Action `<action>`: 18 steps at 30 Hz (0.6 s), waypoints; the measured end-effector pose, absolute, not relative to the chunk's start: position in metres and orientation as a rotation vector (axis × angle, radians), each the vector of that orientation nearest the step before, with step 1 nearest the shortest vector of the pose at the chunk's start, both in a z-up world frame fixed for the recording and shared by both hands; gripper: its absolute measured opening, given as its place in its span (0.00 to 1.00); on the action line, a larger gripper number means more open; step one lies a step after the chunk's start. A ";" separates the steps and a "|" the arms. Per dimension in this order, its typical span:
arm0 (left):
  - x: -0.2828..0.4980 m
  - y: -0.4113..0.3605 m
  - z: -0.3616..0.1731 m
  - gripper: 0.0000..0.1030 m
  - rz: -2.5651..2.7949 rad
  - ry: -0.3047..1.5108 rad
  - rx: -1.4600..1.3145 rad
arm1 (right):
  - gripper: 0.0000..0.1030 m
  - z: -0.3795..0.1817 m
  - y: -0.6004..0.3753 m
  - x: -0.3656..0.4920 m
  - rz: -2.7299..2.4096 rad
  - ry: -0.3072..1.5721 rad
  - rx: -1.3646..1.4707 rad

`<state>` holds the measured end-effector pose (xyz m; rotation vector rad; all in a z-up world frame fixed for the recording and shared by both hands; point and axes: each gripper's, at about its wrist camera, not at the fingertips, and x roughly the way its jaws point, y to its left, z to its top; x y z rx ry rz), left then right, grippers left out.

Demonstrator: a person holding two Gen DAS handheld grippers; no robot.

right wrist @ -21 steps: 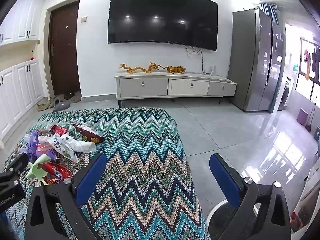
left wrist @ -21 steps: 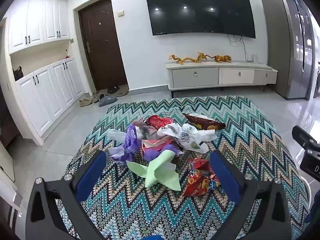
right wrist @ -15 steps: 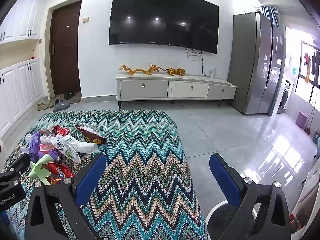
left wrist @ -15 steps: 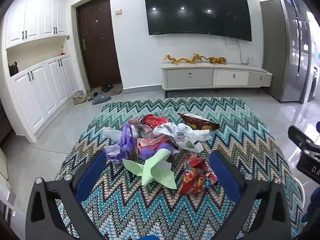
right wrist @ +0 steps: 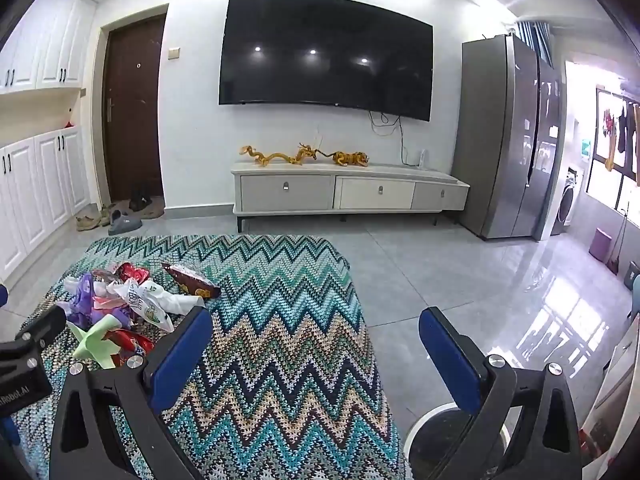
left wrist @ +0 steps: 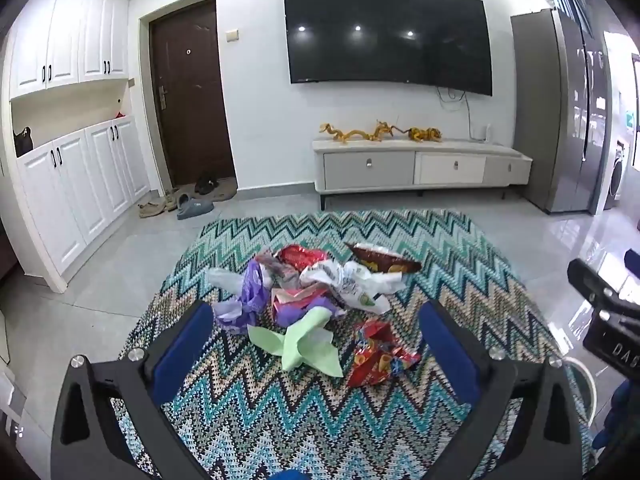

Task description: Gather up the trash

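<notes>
Zigzag-knit cloth (left wrist: 320, 420) covers the table; left of the television (left wrist: 386, 40) stands a brown door (left wrist: 192, 96). Crumpled wrappers (left wrist: 316, 300) lie heaped on the cloth beneath the television, between the spread, empty left gripper (left wrist: 316, 354); the right gripper (right wrist: 316, 354) gapes beside.

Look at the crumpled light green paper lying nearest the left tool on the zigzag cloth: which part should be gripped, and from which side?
Grip the raised central ridge of the light green paper, where its folds meet and stand off the zigzag cloth. Its flat points offer little to pinch. Probably come from above on the near side with the left tool, open and facing it; purple wrappers crowd the far side.
</notes>
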<state>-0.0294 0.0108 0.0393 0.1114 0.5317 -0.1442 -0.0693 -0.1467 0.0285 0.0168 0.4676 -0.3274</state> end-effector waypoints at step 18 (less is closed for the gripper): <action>-0.075 0.011 0.069 1.00 -0.096 0.401 0.114 | 1.00 0.061 -0.154 -0.120 -0.343 0.344 0.059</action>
